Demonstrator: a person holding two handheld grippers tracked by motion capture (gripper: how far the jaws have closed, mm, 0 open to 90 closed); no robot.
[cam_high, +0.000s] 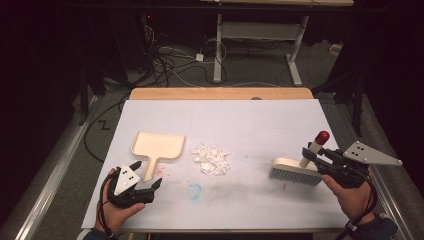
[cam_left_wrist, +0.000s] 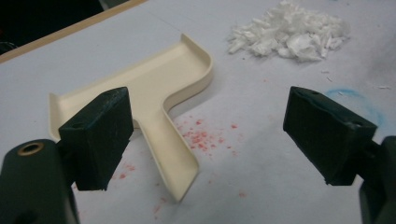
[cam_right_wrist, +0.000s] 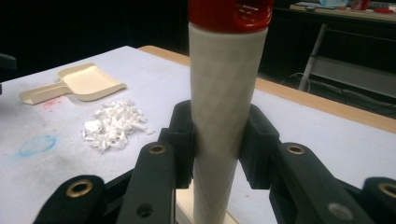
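A cream dustpan (cam_high: 158, 146) (cam_left_wrist: 154, 88) (cam_right_wrist: 81, 83) lies flat at the table's left, its handle pointing toward the near edge. My left gripper (cam_high: 148, 174) (cam_left_wrist: 205, 133) hovers open over the handle's tip, nothing between its pads. A heap of white paper shreds (cam_high: 212, 159) (cam_left_wrist: 290, 31) (cam_right_wrist: 113, 124) sits mid-table. At the right, a brush (cam_high: 296, 170) stands on its grey bristles, its cream handle (cam_right_wrist: 223, 112) with a red cap (cam_high: 322, 136) rising upward. My right gripper (cam_high: 312, 155) (cam_right_wrist: 215, 144) is shut on that handle.
A pale sheet (cam_high: 260, 125) covers the wooden table (cam_high: 220, 93). Red speckles (cam_left_wrist: 203, 137) and a blue chalk ring (cam_high: 194, 190) stain it near the dustpan handle. Beyond the far edge are desk legs (cam_high: 218, 50) and floor cables.
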